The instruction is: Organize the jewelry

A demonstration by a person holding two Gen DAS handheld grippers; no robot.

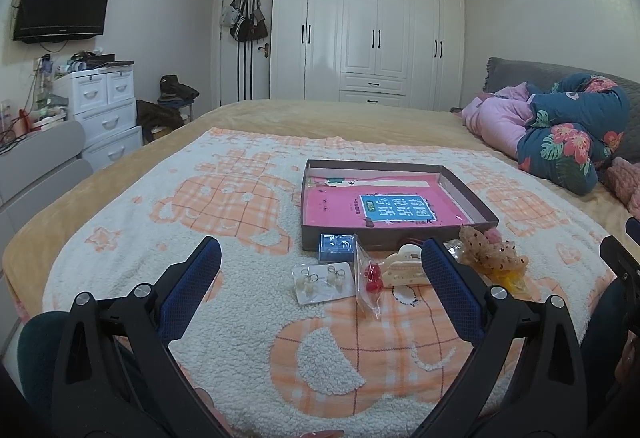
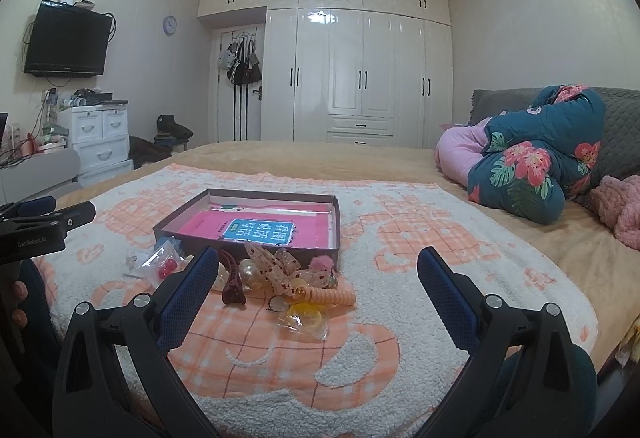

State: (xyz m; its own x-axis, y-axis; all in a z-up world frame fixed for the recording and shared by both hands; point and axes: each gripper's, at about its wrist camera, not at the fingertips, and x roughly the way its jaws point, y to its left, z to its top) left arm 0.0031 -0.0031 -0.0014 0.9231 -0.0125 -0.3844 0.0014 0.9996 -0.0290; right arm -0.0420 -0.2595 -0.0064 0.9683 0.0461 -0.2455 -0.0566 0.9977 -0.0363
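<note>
A shallow brown box (image 1: 394,238) (image 2: 170,229) with a pink book inside lies on a white-and-orange blanket. In front of it lie jewelry pieces: an earring card (image 1: 322,282), a clear bag with red beads (image 1: 370,280) (image 2: 160,266), a small blue box (image 1: 337,248), a cream hair clip (image 1: 404,265), a lace bow (image 1: 486,250) (image 2: 276,266), a dark red claw clip (image 2: 232,284), an orange coil tie (image 2: 330,296) and a yellow item in plastic (image 2: 304,320). My left gripper (image 1: 320,258) is open above the earring card. My right gripper (image 2: 318,262) is open just behind the bow pile.
The blanket (image 1: 248,338) covers a bed with a tan sheet (image 1: 320,117). Folded floral and pink quilts (image 1: 560,129) (image 2: 528,153) lie at the right. A white wardrobe (image 1: 372,37), plastic drawers (image 1: 104,109) and a wall TV (image 1: 60,1) stand beyond.
</note>
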